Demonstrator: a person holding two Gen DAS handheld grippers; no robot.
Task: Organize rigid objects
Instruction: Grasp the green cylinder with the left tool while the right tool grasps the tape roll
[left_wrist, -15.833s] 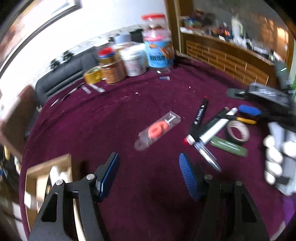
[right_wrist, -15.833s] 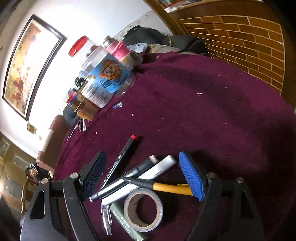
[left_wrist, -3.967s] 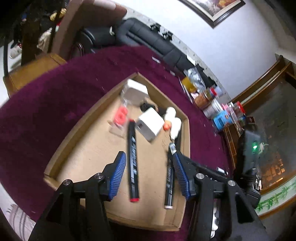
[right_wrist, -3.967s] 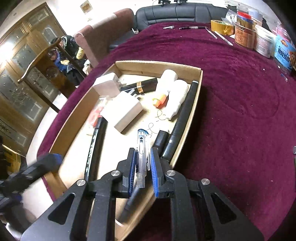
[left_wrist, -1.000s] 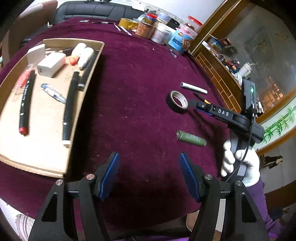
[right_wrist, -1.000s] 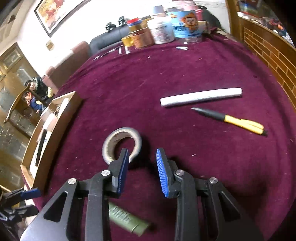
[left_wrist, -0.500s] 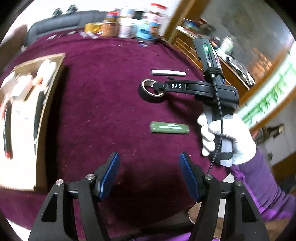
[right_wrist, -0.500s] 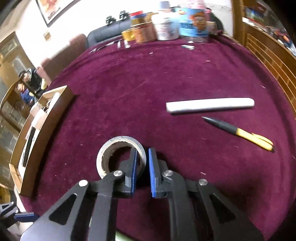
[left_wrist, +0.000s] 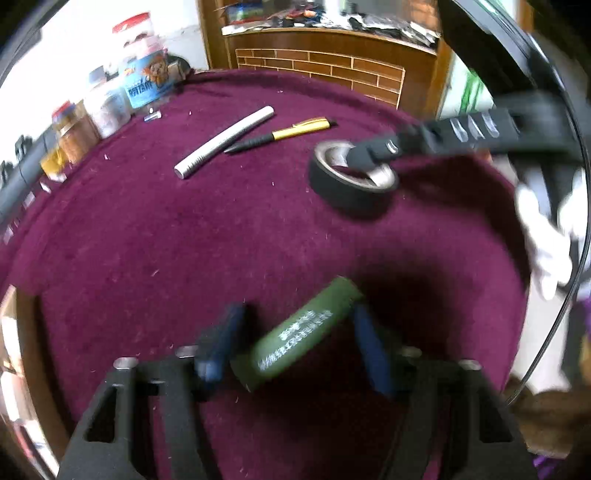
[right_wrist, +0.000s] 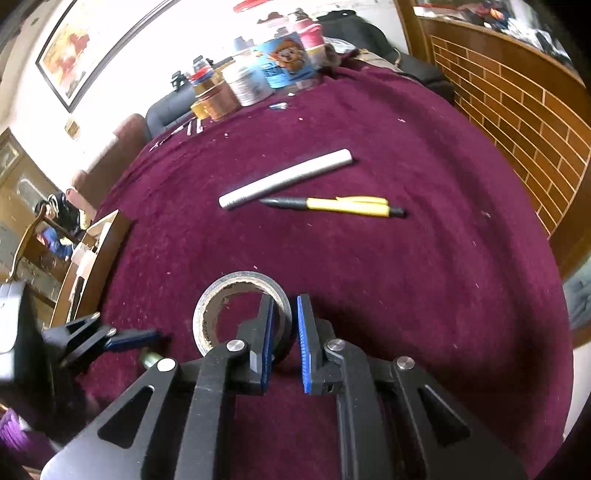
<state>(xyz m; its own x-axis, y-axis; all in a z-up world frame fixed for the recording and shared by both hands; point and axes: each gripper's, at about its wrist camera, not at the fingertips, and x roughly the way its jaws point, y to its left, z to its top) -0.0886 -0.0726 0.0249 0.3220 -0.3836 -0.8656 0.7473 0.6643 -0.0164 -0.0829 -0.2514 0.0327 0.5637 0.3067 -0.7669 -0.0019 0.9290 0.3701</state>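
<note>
My right gripper (right_wrist: 284, 325) is shut on the wall of a black tape roll (right_wrist: 218, 295), one finger inside the ring and one outside; the roll also shows in the left wrist view (left_wrist: 351, 184). My left gripper (left_wrist: 295, 339) is open around a green tube (left_wrist: 299, 336) that lies slanted on the maroon cloth between its blue pads. A white stick (left_wrist: 225, 142) and a yellow and black pen (left_wrist: 284, 134) lie side by side farther back; both also show in the right wrist view, the stick (right_wrist: 284, 179) and the pen (right_wrist: 332, 205).
The wooden tray (right_wrist: 92, 258) holding sorted items stands at the table's left edge. Jars and tins (right_wrist: 255, 77) are grouped at the far edge. A brick-patterned wooden counter (right_wrist: 517, 103) runs along the right. The left gripper (right_wrist: 122, 339) shows in the right wrist view.
My left gripper has dropped down and forward so the green tube now lies between its pads. My right gripper stays shut on the tape roll.
</note>
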